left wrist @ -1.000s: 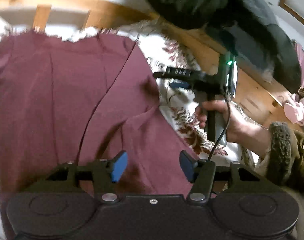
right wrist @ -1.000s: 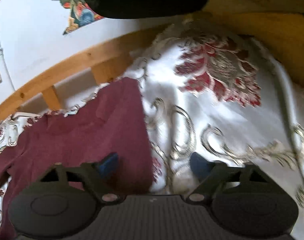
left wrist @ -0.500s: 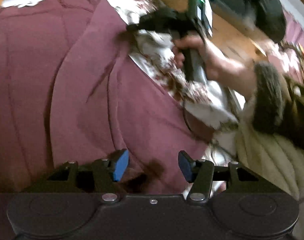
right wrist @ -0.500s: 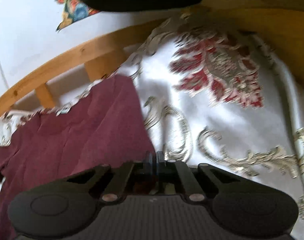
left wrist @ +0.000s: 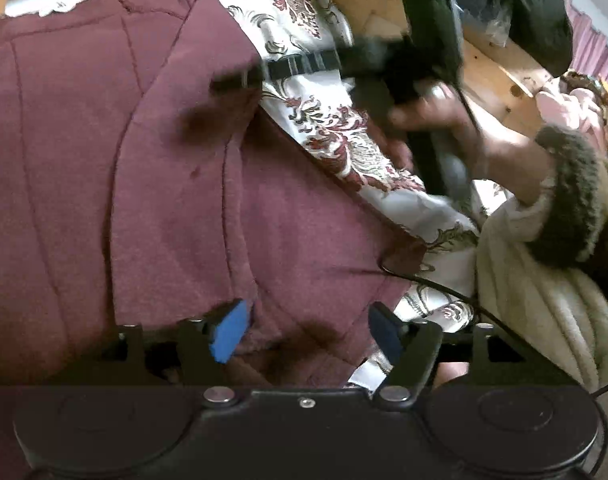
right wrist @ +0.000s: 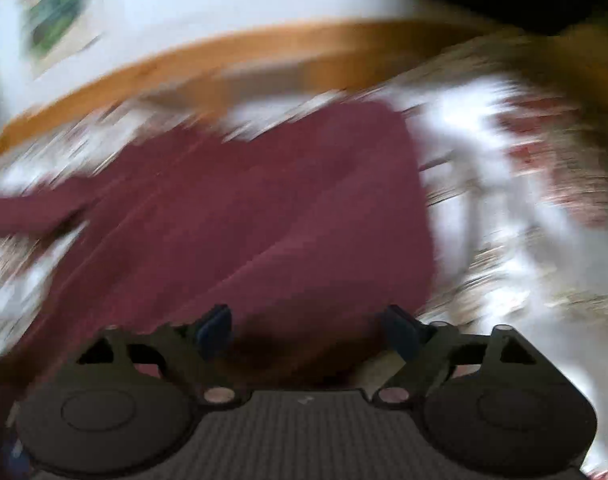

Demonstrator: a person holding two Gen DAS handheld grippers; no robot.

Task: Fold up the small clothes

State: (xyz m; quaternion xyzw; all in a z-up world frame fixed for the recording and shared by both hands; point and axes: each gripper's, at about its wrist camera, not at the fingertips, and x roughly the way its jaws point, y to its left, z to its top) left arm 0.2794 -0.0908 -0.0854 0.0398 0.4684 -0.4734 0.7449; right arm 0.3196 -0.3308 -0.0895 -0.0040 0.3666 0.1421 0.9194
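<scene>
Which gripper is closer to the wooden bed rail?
Right. The right gripper, jaws opening, hovers at the maroon shirt's far edge, near the wooden bed rail. The left gripper, also opening, sits at the shirt's near edge.

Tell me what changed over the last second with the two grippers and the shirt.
The right gripper clamped shut near the shirt's right edge half a second ago; now its jaws are opening, pads apart over the cloth, and it is swinging across, hence the blur. A flap of shirt now lies folded over its middle. The left gripper's jaws are opening wider, gripping nothing. The shirt stays spread on the bedspread.
</scene>
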